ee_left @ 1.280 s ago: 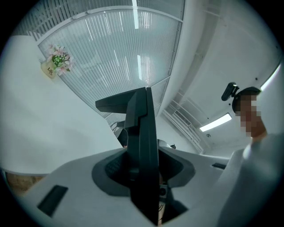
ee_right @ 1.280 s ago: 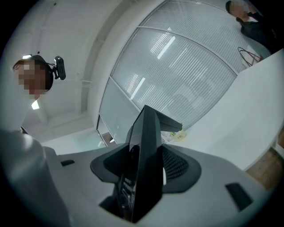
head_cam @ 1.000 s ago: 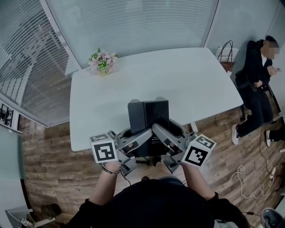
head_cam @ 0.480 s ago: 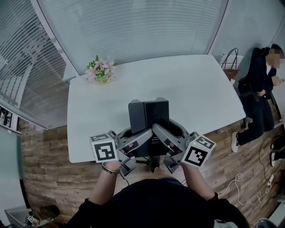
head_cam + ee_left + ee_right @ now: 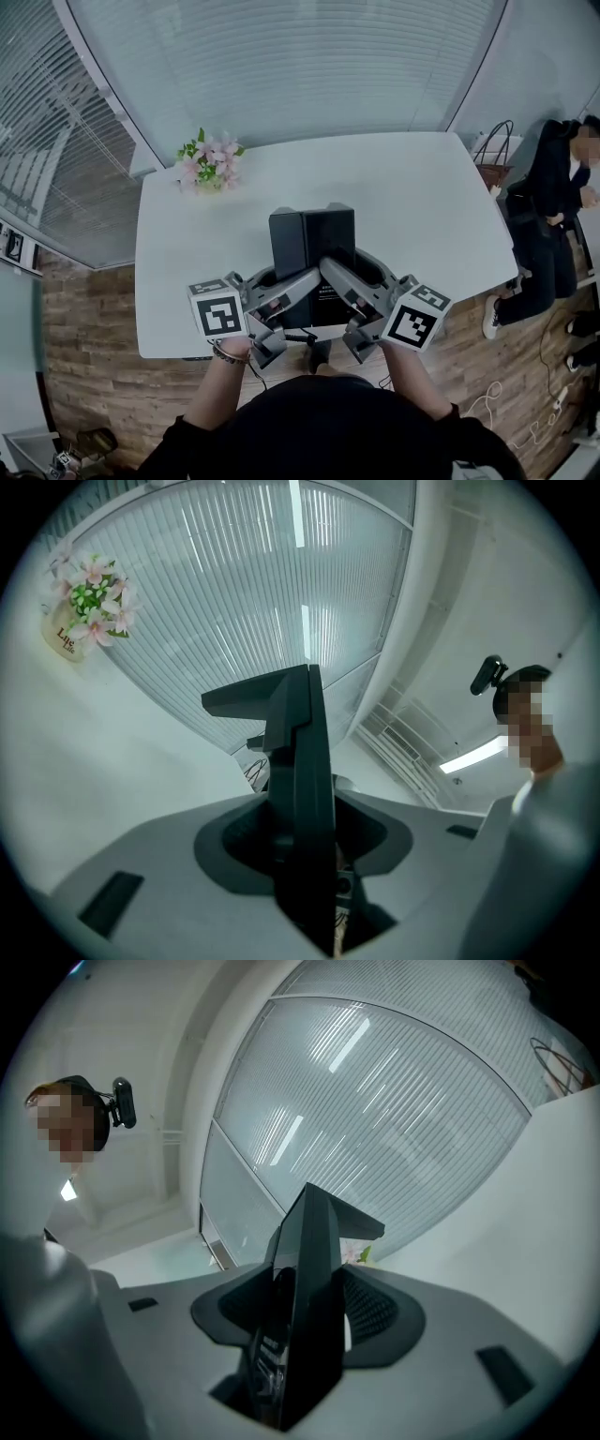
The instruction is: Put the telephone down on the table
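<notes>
A black telephone [image 5: 312, 242] hangs in the air over the near part of the white table [image 5: 412, 197], gripped from both sides. My left gripper [image 5: 298, 286] is shut on its left edge and my right gripper [image 5: 339, 279] on its right edge. In the left gripper view the telephone [image 5: 300, 789] stands as a thin dark slab pinched in my left gripper [image 5: 302, 855]. The right gripper view shows the telephone [image 5: 309, 1279] edge-on, clamped in my right gripper [image 5: 300, 1335]. Whether its underside touches the table is hidden.
A small pot of pink flowers [image 5: 208, 161] stands at the table's far left corner. A person in dark clothes [image 5: 562, 187] stands off the table's right end beside a wire basket [image 5: 497, 155]. Cables [image 5: 506, 403] lie on the wooden floor at the right. Glass walls with blinds stand behind.
Both grippers have carried the telephone forward, further in over the table. The table's near edge and the flowers have slid toward me in the head view. The grip is unchanged.
</notes>
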